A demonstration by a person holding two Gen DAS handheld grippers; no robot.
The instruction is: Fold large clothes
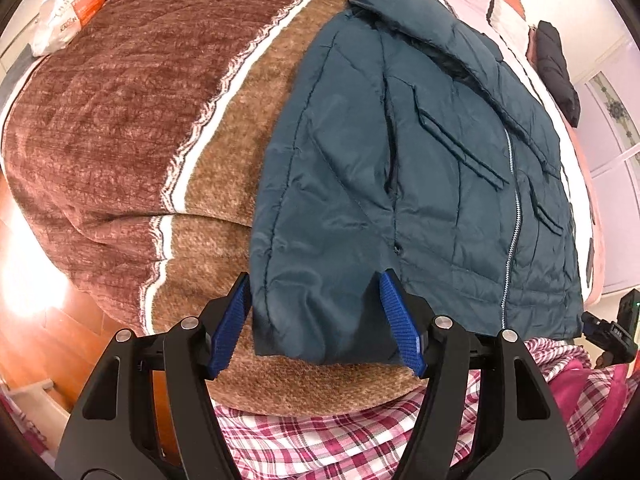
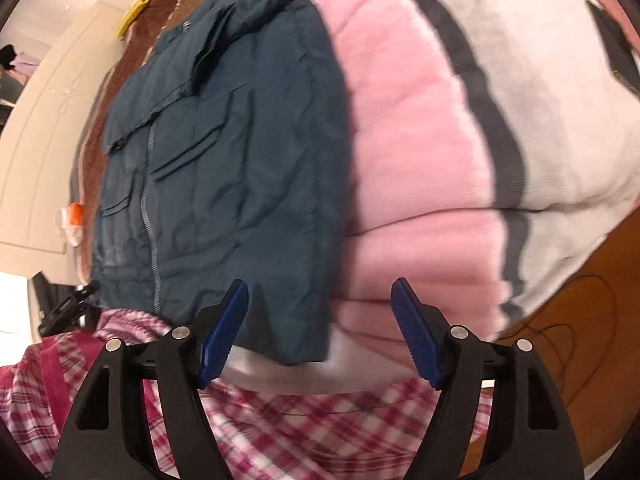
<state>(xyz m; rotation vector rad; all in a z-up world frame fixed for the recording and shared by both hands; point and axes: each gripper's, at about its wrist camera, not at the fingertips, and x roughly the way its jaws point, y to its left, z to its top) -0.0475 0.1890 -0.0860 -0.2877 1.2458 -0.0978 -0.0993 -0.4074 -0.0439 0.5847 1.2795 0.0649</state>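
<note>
Both sets of fingers stand spread and empty, my left gripper (image 1: pixel 316 322) straddling the near sleeve cuff of the teal jacket (image 1: pixel 420 184) lying flat on the bed (image 1: pixel 120 128), my right gripper (image 2: pixel 320 330) over its hem corner, so I should pinch deep.

Dark teal quilted zip-front jacket (image 1: pixel 420 184) lies flat, front up, on brown fuzzy blanket (image 1: pixel 120 120) with white stripe. Sleeve folded in along jacket's left side, cuff end (image 1: pixel 324 332) nearest camera. Left gripper (image 1: pixel 318 326), black frame with blue ribbed pads, points down at cuff; jaws apart, straddling cuff, whether pads press fabric unclear. Pink plaid cloth (image 1: pixel 320 436) below gripper. White-and-orange plastic bag (image 1: pixel 68 12) at far left. Black garment (image 1: pixel 556 72) at far right.
</note>
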